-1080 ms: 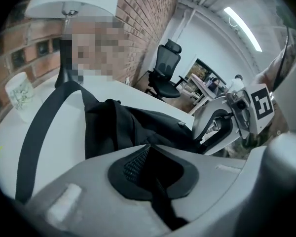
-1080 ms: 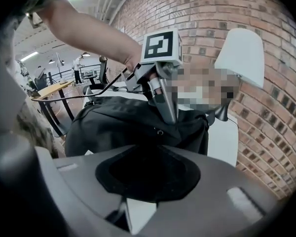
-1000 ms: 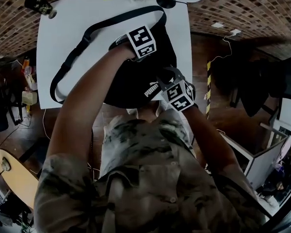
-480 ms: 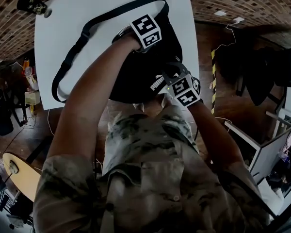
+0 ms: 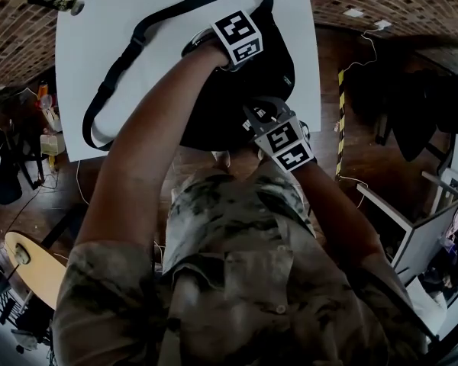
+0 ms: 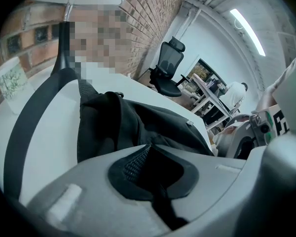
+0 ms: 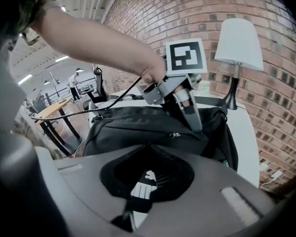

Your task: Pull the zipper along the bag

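A black bag (image 5: pixel 206 113) with a long strap (image 5: pixel 130 52) lies on the white table (image 5: pixel 99 29). My left gripper (image 6: pixel 150 167) is shut on a fold of the bag's black fabric at its far top. The right gripper view shows the left gripper's fingertips (image 7: pixel 195 125) pressing into the bag next to a small metal zipper slider (image 7: pixel 173 135). My right gripper (image 7: pixel 143 181) is at the bag's near side. Its jaws have just been closing and now pinch a black pull tab (image 7: pixel 140 187) with white print.
The bag sits close to the table's near edge (image 5: pixel 175 152), with wooden floor below. A white lamp (image 7: pixel 237 43) stands at the far end of the table. An office chair (image 6: pixel 170 65), desks and a person (image 6: pixel 234 90) are in the background.
The right gripper has shifted a little along the bag's near side, and the white logo seen earlier is now hidden. The left gripper has stayed on the bag's top.
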